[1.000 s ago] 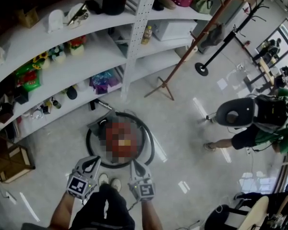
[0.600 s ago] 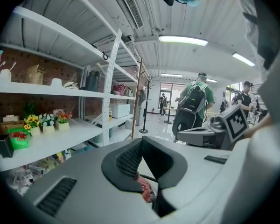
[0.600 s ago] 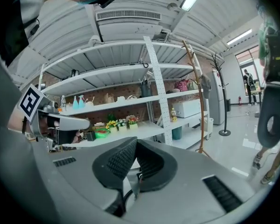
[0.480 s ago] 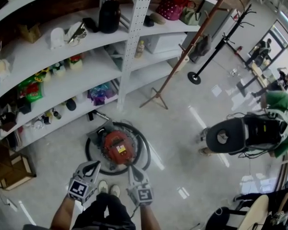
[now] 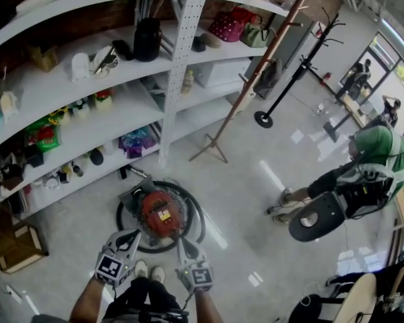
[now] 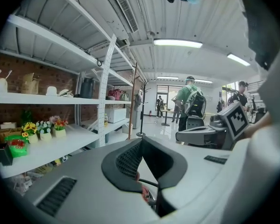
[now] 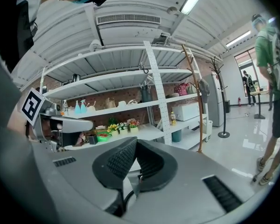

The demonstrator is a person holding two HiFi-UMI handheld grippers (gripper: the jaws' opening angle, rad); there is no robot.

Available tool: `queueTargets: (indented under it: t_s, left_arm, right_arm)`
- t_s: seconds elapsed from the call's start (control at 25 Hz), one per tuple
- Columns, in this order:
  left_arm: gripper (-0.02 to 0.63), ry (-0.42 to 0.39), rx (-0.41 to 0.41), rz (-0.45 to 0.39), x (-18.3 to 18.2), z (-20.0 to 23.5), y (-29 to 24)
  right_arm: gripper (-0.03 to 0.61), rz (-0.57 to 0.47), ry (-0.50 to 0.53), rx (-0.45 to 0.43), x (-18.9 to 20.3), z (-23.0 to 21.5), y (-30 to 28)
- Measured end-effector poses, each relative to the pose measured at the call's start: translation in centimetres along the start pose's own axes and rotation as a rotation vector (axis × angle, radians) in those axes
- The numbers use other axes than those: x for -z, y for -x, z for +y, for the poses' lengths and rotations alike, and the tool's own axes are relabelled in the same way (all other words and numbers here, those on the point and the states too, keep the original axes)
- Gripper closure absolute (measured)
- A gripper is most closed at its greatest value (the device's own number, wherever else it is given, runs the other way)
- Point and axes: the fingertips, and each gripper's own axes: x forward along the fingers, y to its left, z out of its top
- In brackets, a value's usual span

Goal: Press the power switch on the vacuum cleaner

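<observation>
**Status.** Left gripper (image 5: 126, 239): fingers (image 6: 123, 161) closed tip to tip, nothing held. Right gripper (image 5: 187, 251): fingers (image 7: 117, 161) likewise closed on themselves, empty. Both are held up off the floor (image 5: 256, 200), pointing forward.

**Task object.** Vacuum cleaner (image 5: 159, 213), a red canister, sits on the floor just ahead of and below both pairs of fingers, roughly between them. Its black hose (image 5: 200, 215) is looped round it. The power switch cannot be picked out; only a pale label on top of the body shows.

**Risks (judgement).**
- The switch is not located, so a press could land on the label, the lid or another button. Cause: the only look at the body is distant and from overhead.
- The canister may roll or skate on the glossy floor if the push comes at a slant rather than straight down.
- The hose loop lies between the person's shoes (image 5: 147, 270) and the canister. Stepping in could snag it and drag the body off line.
- Closed fingers make a narrow tip, which could slip off a small rocker.

**Views compared.**
- Only the head view shows the vacuum cleaner, the hose and where the fingers stand over them.
- The left gripper view and the right gripper view settle the finger state, but they look level at the shelves (image 7: 130, 106), not down.
- The left gripper view shows a sliver of red beneath the fingers, too little to identify.
- Each gripper view also catches the other gripper off to the side.
- A person (image 5: 363, 173) in green stands well to the right of the right fingers.
</observation>
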Motion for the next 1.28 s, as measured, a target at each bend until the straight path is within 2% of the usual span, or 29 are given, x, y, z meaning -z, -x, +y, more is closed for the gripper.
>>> queueTargets:
  t_s: [0.12,0.52,0.72,0.88,1.08,1.28]
  left_arm:
    - [0.604,-0.012,0.007,-0.008,-1.0,-0.6,0.1]
    - [0.604,-0.052,0.004,-0.051,-4.5,-0.7,1.4]
    - [0.604,-0.077,-0.003,-0.073,-5.9,-0.3,2.3]
    - [0.604,-0.092,-0.005,-0.093,-7.0,-0.3,3.0]
    - [0.604,-0.106,-0.018,-0.113,-8.2,0.0,3.6]
    - [0.604,-0.108,-0.039,-0.127,-9.4,0.8,4.3]
  right_arm:
    - [0.568,0.03,-0.002,0.013,-1.1,0.2,0.8]
    - [0.567,0.0,-0.005,0.007,-4.4,0.8,2.4]
    - [0.567,-0.068,0.015,0.016,-5.9,0.8,2.9]
    - [0.568,-0.066,0.031,0.025,-7.1,0.7,3.3]
    - [0.568,-0.13,0.04,0.018,-8.2,0.6,3.5]
    - [0.568,-0.144,0.064,0.022,-9.4,0.9,3.6]
